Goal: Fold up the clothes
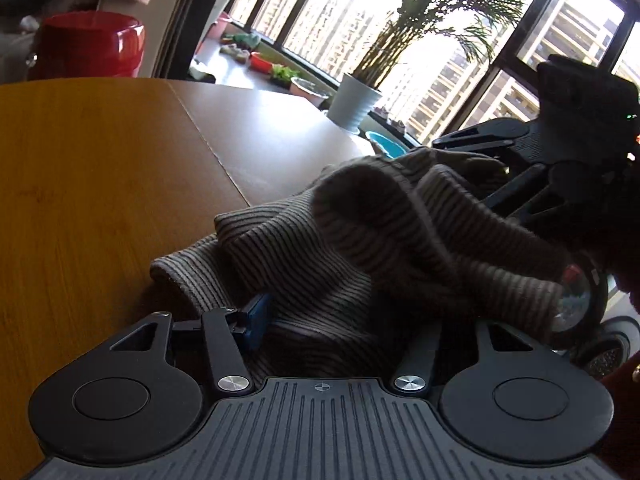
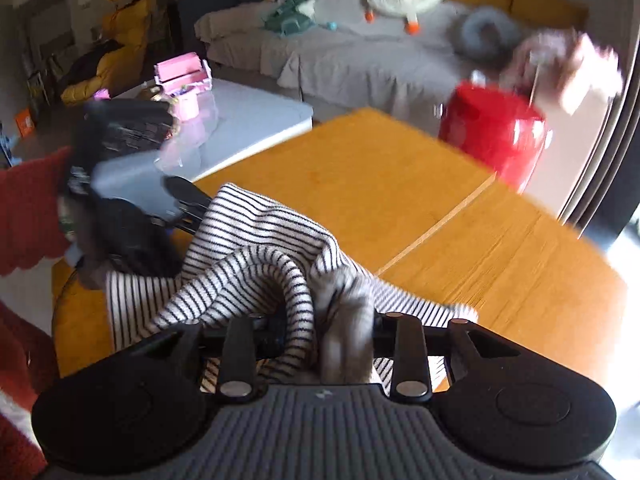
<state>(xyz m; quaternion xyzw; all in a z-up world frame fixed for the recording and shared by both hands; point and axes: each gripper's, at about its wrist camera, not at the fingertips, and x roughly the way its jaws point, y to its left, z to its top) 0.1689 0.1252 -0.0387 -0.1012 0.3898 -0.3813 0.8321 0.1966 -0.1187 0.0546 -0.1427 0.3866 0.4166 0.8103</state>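
**Striped garment bunched between both grippers**

We see a striped knit garment (image 1: 360, 240) heaped in loose folds on the wooden surface (image 1: 88, 184), hanging partly lifted between the two tools. In the left wrist view, our left gripper (image 1: 340, 328) has cloth packed between its jaws; the blue pad of one finger shows at the fabric's edge, and the jaws appear clamped on the garment. The right gripper (image 1: 532, 168) reaches in from the far side, its tips hidden by the folds.

In the right wrist view, which is blurred, the right gripper (image 2: 320, 332) has a striped fold gathered between its jaws, closed on the cloth. Beyond the surface stand a red stool (image 2: 496, 132) and a grey sofa (image 2: 340, 56) strewn with toys.
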